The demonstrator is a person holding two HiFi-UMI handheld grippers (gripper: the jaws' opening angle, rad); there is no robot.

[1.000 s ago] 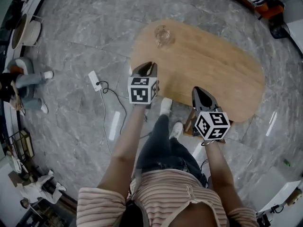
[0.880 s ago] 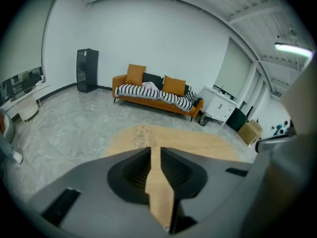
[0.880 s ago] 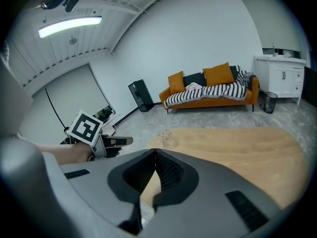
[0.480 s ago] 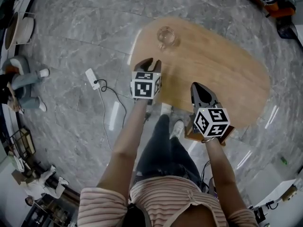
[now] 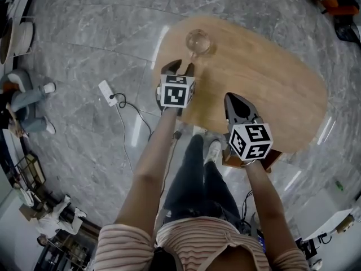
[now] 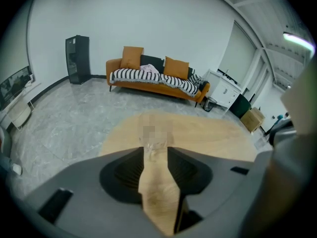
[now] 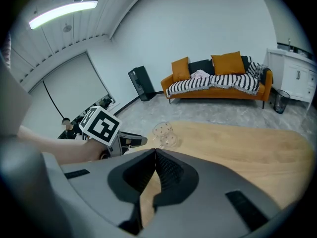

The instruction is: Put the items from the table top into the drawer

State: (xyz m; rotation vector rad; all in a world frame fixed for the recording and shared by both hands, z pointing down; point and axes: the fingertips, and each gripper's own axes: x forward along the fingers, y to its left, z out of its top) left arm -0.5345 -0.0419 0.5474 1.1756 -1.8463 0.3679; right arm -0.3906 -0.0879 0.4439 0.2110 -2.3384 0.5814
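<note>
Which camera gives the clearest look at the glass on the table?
The right gripper view: the glass shows nearly whole, from the side, with its dotted pattern visible. The head view shows it from above, small. The left gripper view has it partly under a blurred patch.

Living room: orange sofa (image 7: 216, 86), wooden table (image 5: 265, 78).

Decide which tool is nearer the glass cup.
Left. The left tool, jaws just opening and empty, points at the glass cup from just short; the right tool sits farther back.

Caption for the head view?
Left gripper, jaws just opening, empty, points at the glass on the table; right gripper shut.
</note>
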